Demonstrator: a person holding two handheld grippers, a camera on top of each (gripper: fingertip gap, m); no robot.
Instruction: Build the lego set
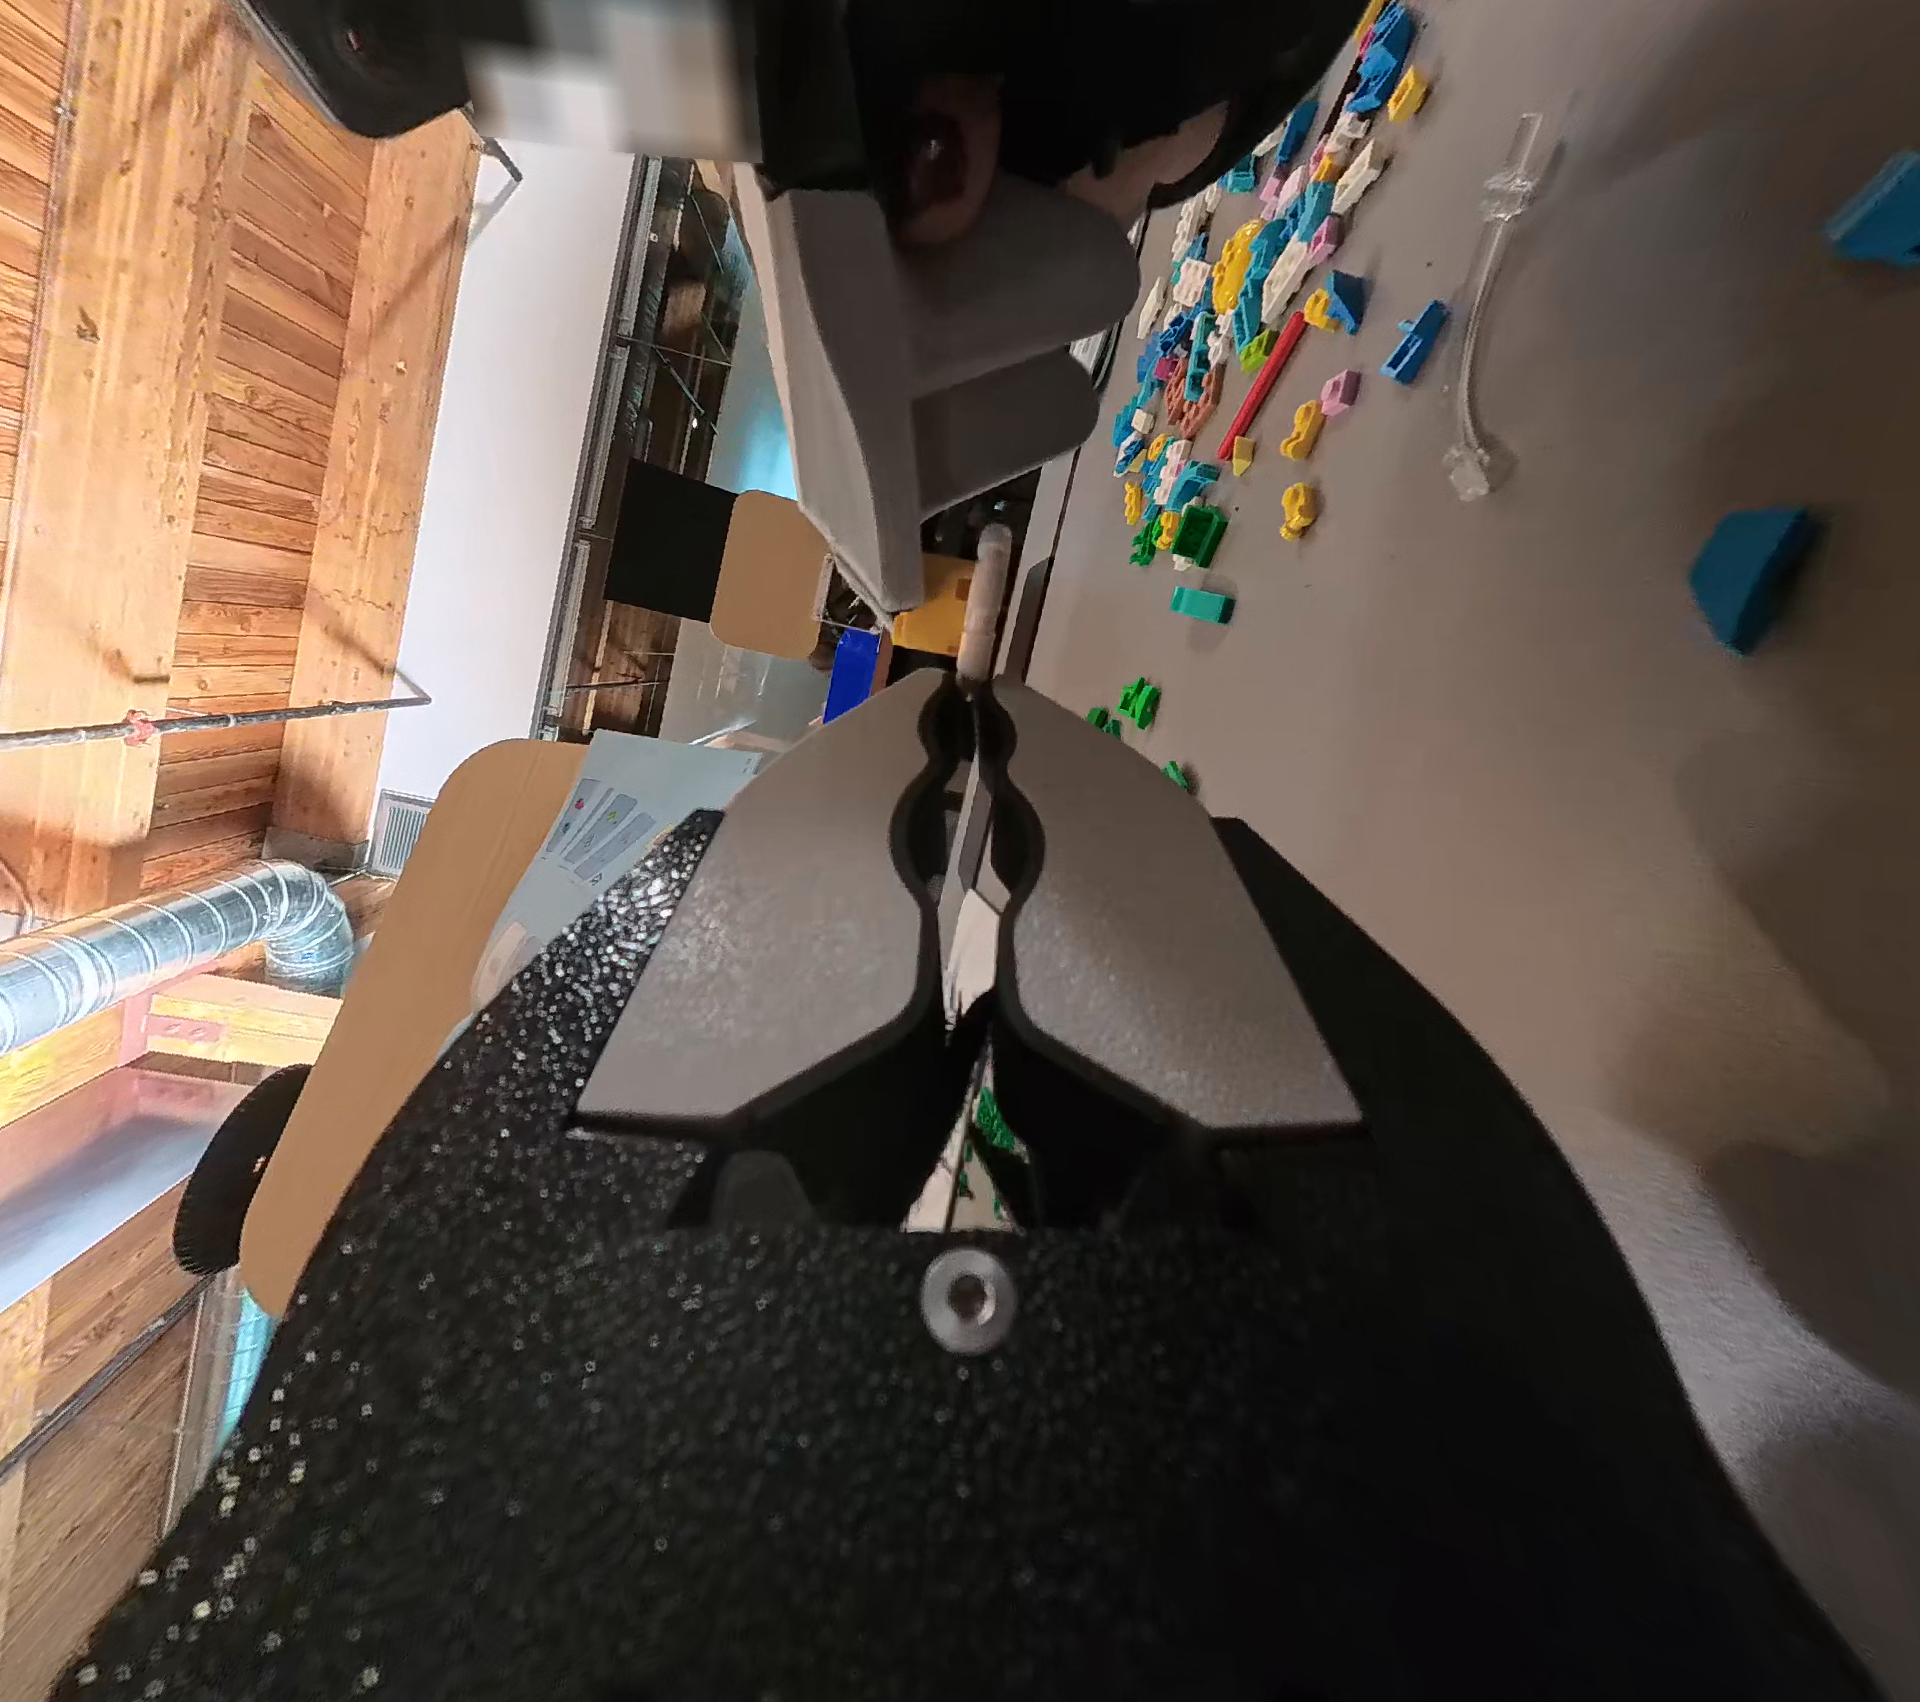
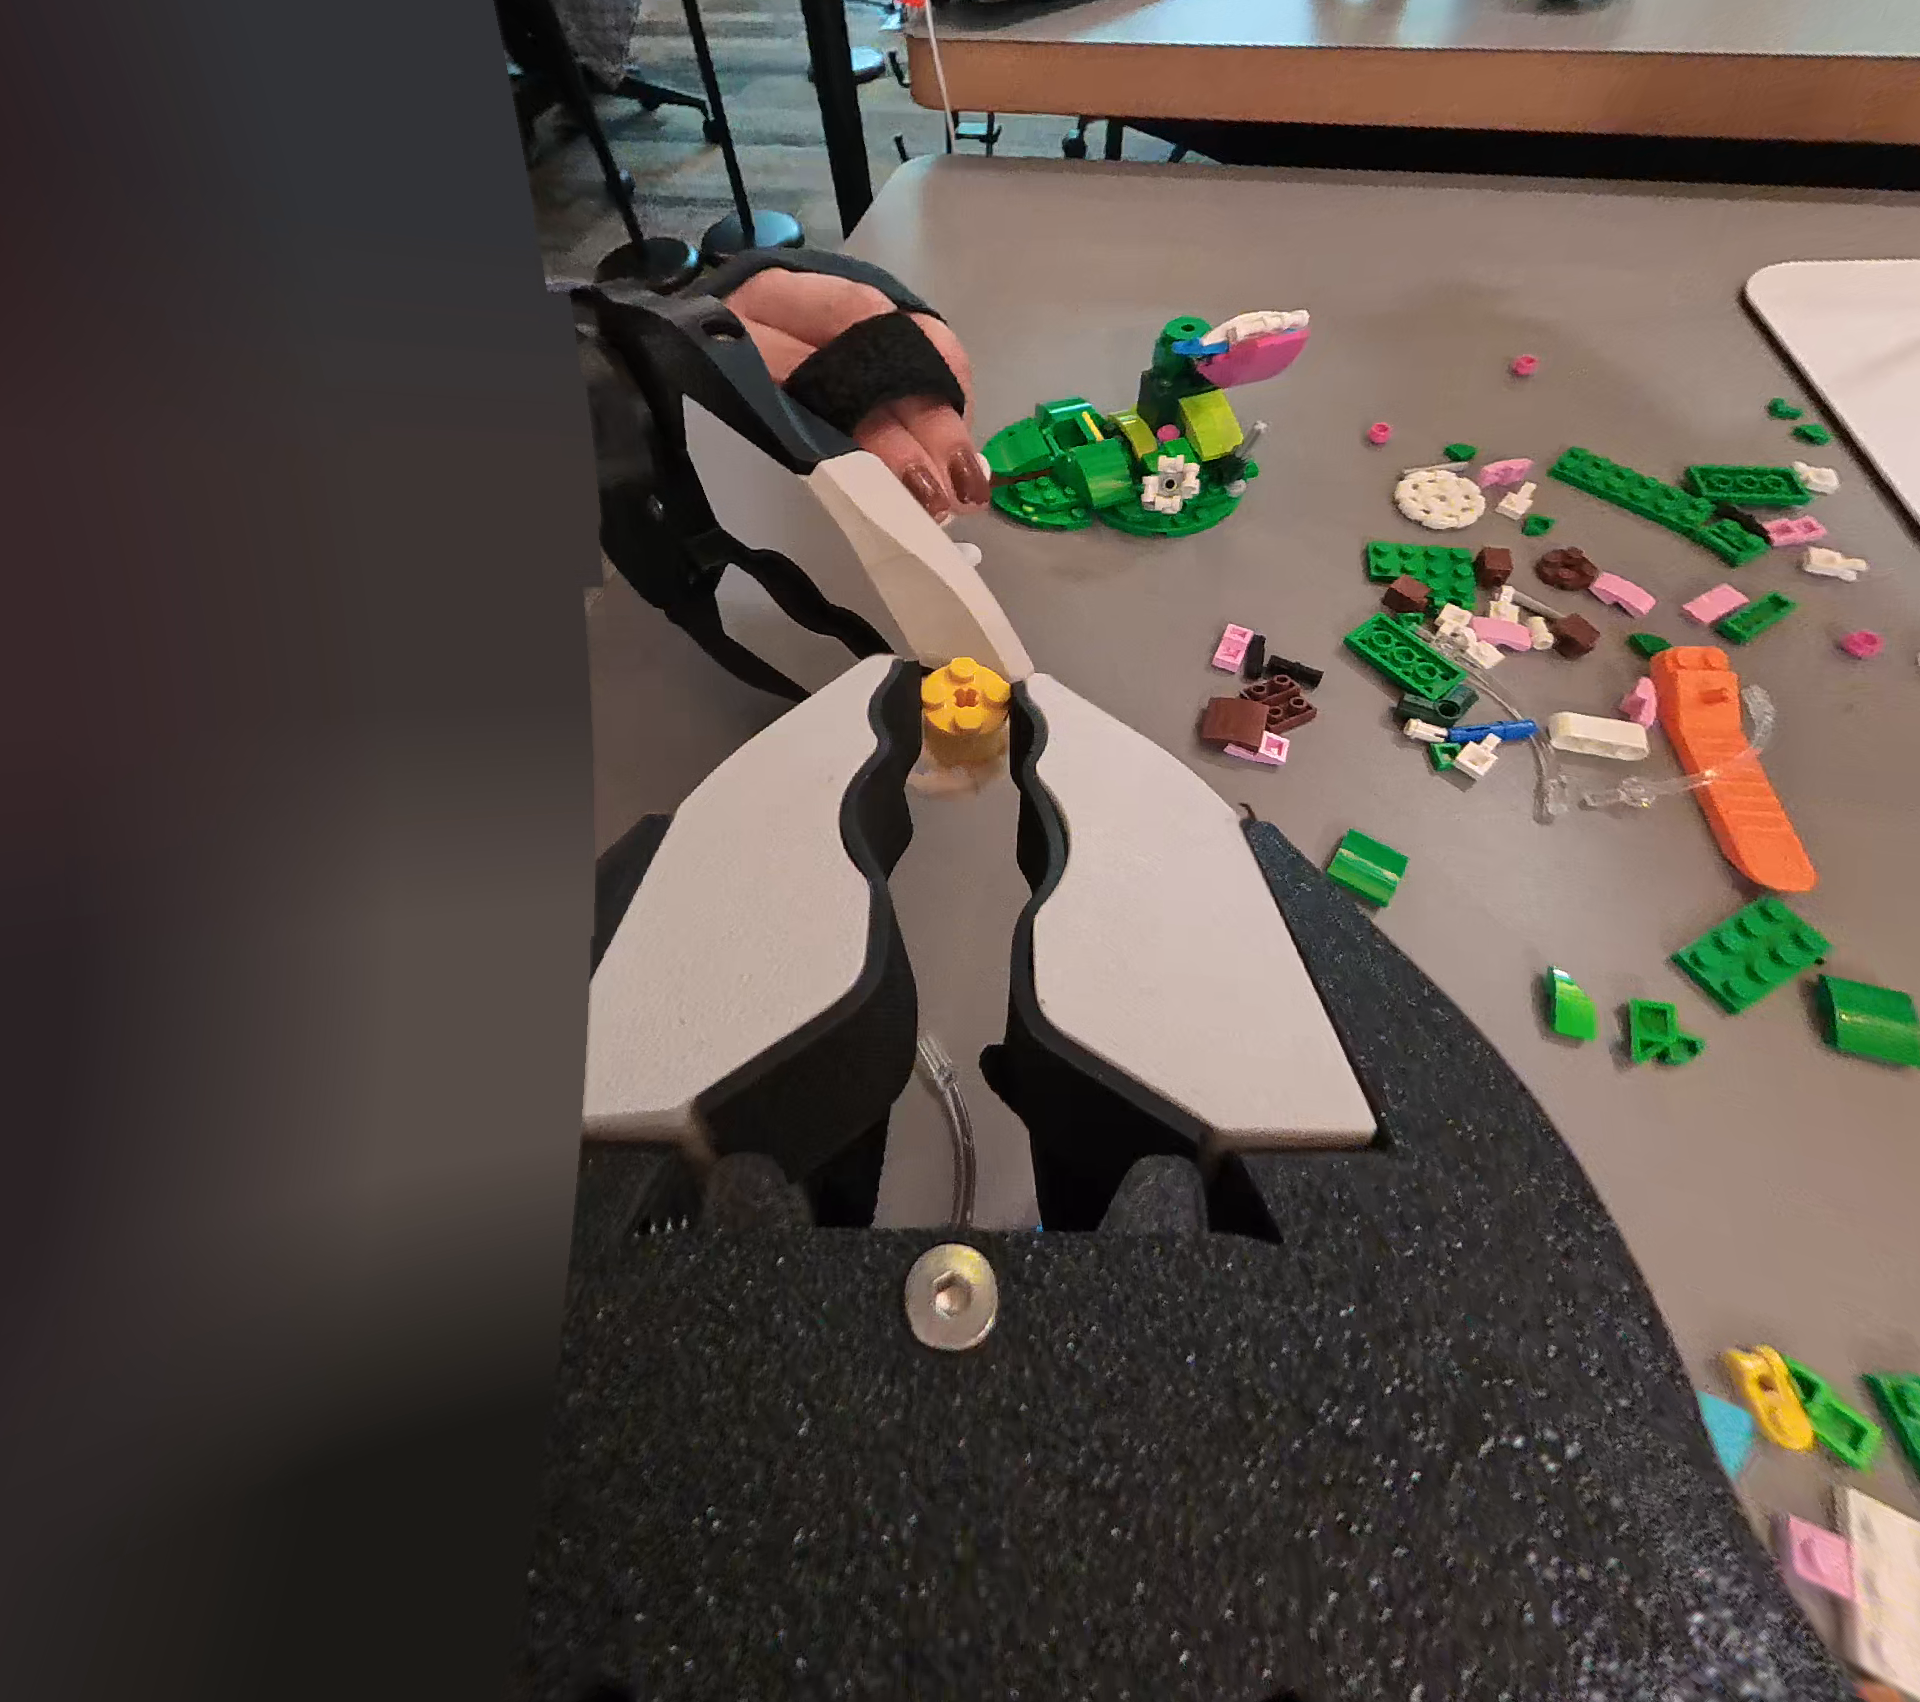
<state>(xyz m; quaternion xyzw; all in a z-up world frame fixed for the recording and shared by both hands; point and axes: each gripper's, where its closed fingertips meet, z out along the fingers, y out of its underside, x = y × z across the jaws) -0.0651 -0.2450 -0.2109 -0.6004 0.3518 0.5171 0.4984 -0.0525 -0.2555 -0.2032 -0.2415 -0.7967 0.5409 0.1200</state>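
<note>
In the right wrist view my right gripper (image 2: 961,688) is shut on a yellow round brick (image 2: 964,705) and holds it just above the grey table (image 2: 1455,281). My left gripper (image 2: 961,639) comes in from the left, and its white fingertips touch the top of the brick. In the left wrist view my left gripper (image 1: 966,688) is shut on a thin whitish rod (image 1: 983,603) that sticks out past the tips. The right gripper's grey fingers (image 1: 987,281) and a yellow patch (image 1: 928,618) lie just beyond it. A green build with a pink flower (image 2: 1143,447) stands behind.
Loose green, pink, brown and white parts (image 2: 1507,613) and an orange brick separator (image 2: 1725,769) lie on the right. In the left wrist view there is a pile of coloured bricks (image 1: 1226,364), a clear curved piece (image 1: 1486,322) and blue pieces (image 1: 1751,577). A second table (image 2: 1351,63) stands behind.
</note>
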